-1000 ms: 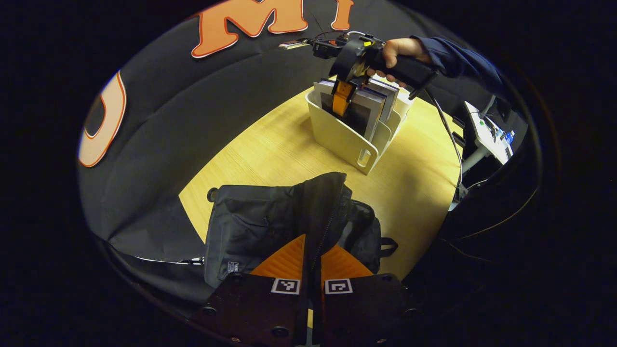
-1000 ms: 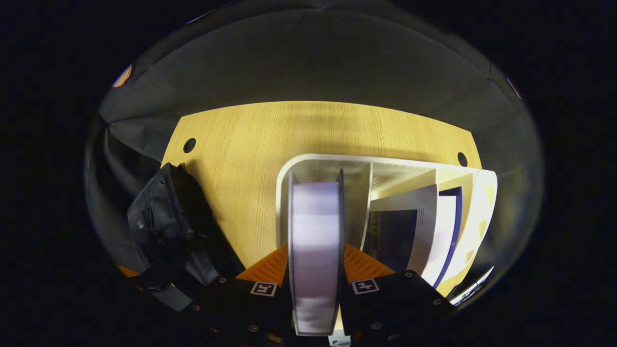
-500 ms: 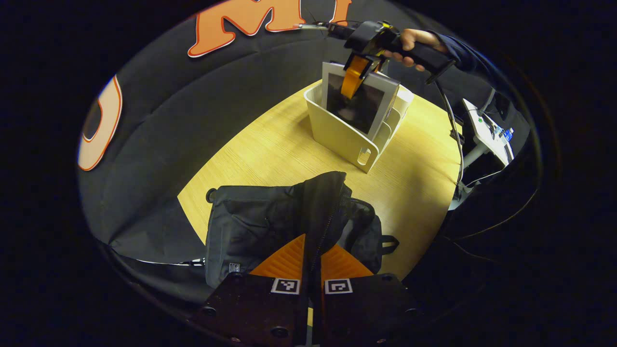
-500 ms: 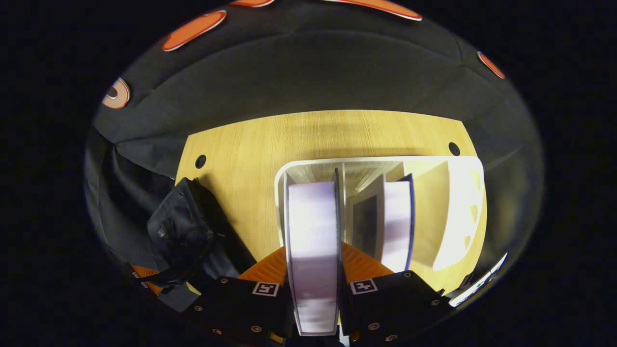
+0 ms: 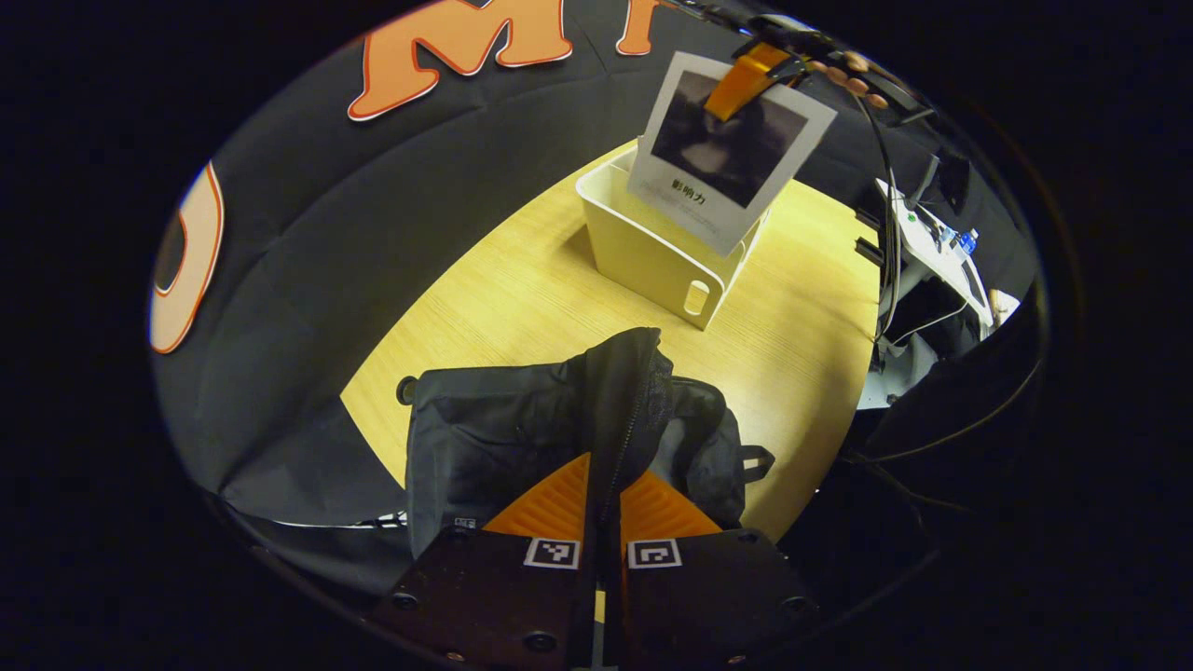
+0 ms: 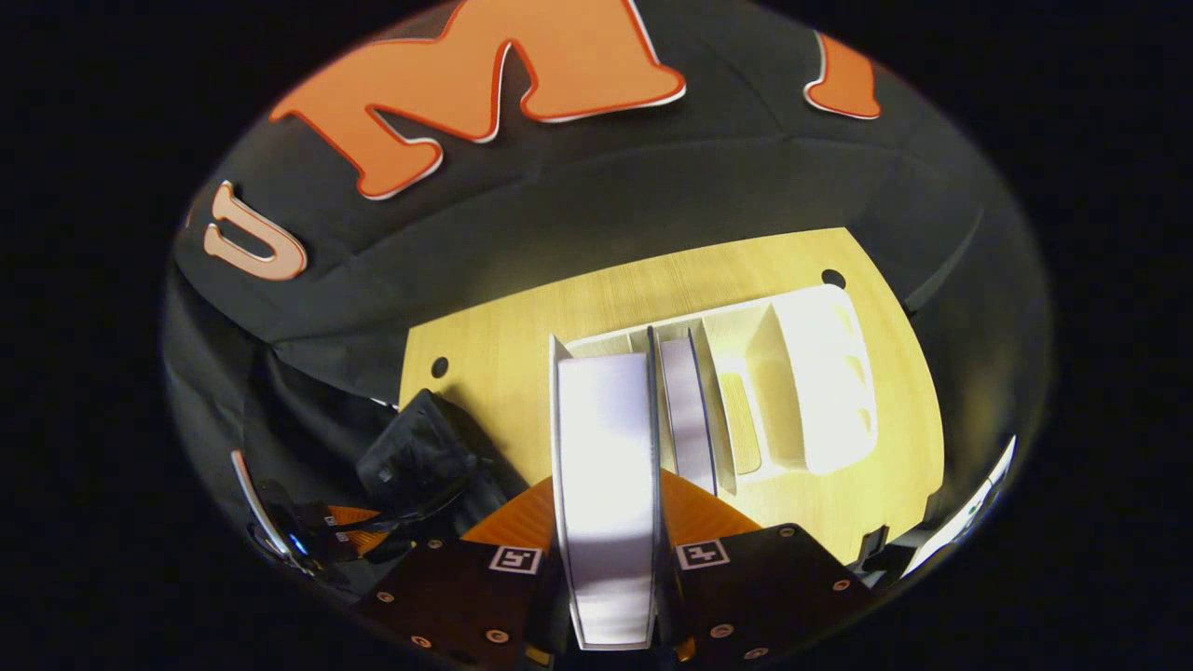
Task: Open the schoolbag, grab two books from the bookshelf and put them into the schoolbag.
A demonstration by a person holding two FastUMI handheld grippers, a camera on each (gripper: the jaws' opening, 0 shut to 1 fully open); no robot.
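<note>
The book has come right up out of the bookshelf since a second ago: then it stood in its slot, and now we see it hanging clear above the rim, tilted, with the right hand-held gripper pinching its top edge.

From the left of the left gripper view, we have the schoolbag lying on the table, near its front edge. The left hand-held gripper is nearly closed, and its orange fingers clamp a raised fold of the bag's black fabric along the zipper, holding it up. Further right and well apart from the bag stands the white bookshelf, and above it the lifted book with the hand behind the right gripper at the top edge.

In the right gripper view, the schoolbag sits at lower left on the table. At centre the book runs edge-on between our right hand-held gripper's two fingers, both pressing its covers. Just right of it, a second book stands in the bookshelf below.
</note>
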